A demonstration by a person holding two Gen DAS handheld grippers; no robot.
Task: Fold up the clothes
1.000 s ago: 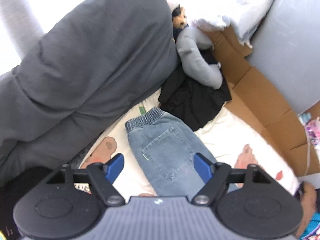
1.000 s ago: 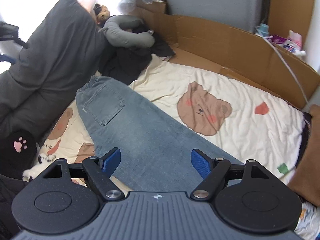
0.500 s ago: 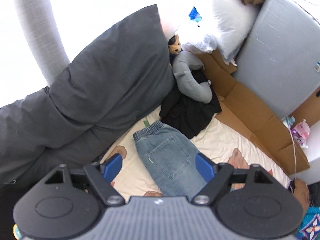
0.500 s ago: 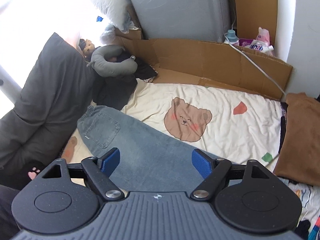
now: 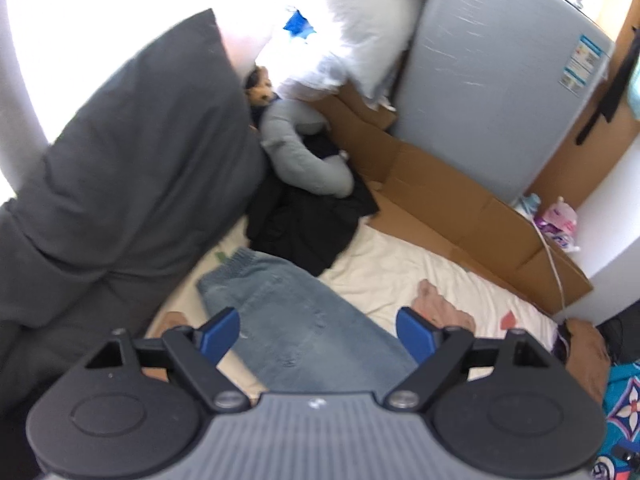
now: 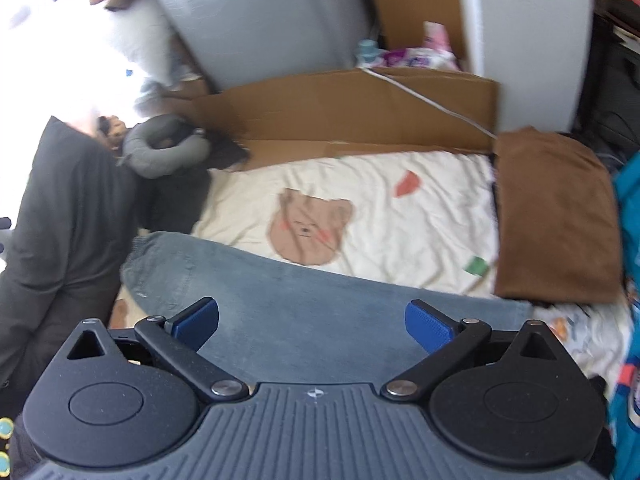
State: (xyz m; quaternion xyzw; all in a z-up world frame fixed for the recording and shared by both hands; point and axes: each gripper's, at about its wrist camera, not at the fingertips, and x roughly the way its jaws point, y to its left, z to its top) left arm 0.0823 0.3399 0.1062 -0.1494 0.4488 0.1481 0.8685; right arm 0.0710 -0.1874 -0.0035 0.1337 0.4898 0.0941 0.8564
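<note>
Both hand-held grippers hang above the bed, and nothing is caught in either: left hand-held gripper has just been spreading, blue pads wide apart, and right hand-held gripper has just been spreading too, wider still, bare air between its pads. Jeans lie flat and long across the bear-print sheet, elastic waistband toward the dark grey pillow, faded blue denim, smooth, one hem near the folded brown garment. Flattened cardboard lines the far edge. Black clothing sits bunched under a grey neck pillow. Motion blur smears both views; the jeans' near part is hidden behind the gripper bodies.
</note>
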